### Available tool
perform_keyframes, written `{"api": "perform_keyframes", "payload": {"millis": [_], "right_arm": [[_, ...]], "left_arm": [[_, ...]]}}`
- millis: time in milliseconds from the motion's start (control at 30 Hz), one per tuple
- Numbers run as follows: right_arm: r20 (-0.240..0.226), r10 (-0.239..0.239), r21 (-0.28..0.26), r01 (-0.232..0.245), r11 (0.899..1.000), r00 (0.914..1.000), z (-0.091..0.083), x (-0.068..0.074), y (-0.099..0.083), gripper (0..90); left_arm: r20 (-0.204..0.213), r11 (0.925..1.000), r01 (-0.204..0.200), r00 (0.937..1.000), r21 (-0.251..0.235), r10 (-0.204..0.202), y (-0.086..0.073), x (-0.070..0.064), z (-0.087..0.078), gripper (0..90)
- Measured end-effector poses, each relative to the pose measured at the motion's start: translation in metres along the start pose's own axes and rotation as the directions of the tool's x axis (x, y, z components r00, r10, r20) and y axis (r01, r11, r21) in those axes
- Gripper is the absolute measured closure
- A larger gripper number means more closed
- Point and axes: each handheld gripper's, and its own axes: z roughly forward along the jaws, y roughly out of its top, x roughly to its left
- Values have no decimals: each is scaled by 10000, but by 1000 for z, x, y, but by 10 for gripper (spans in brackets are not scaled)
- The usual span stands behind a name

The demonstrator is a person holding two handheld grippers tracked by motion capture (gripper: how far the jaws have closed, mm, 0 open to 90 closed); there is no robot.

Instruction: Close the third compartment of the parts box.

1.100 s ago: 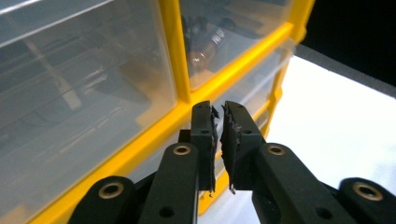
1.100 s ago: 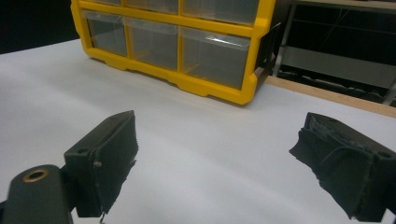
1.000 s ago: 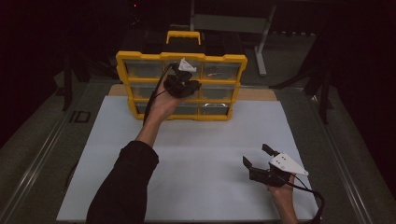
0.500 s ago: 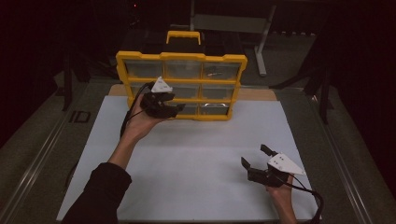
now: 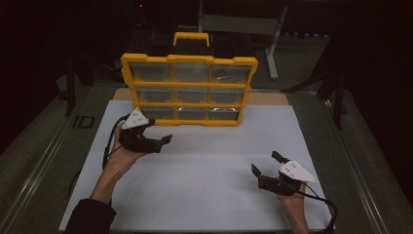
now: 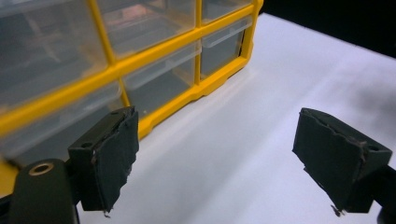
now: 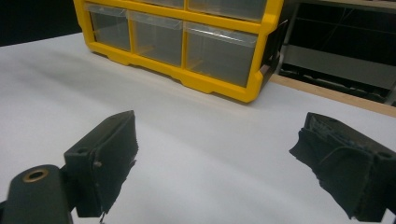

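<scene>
While open, left tool (image 5: pixel 155 136) near organizer (image 5: pixel 189 90)

Both arms reach forward, left hand-held gripper (image 5: pixel 157 138) and right hand-held gripper (image 5: pixel 265 162) gaping, empty.

I was in a dim workshop/lab: white tabletop (image 5: pixel 204 185), yellow parts organizer (image 5: pixel 189 90), metal frames (image 5: pixel 272 36) behind.

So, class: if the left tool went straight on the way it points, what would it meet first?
Probably the white mat between its open jaws; the left tool points past the yellow organizer, which stands to its side. Depth is unclear.
</scene>
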Motion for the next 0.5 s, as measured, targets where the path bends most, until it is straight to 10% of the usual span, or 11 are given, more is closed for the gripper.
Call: {"api": "perform_keyframes", "payload": {"millis": [200, 500], "right_arm": [[4, 27, -18, -27, 10000, 10000, 0, 0, 0, 115], [-26, 41, -22, -41, 10000, 10000, 0, 1, -1, 113]], "left_arm": [[526, 9975, 582, 9970, -401, -560, -38, 0, -26, 12], [-340, 9909, 290, 9989, -1318, -337, -82, -10, -53, 0]]}}
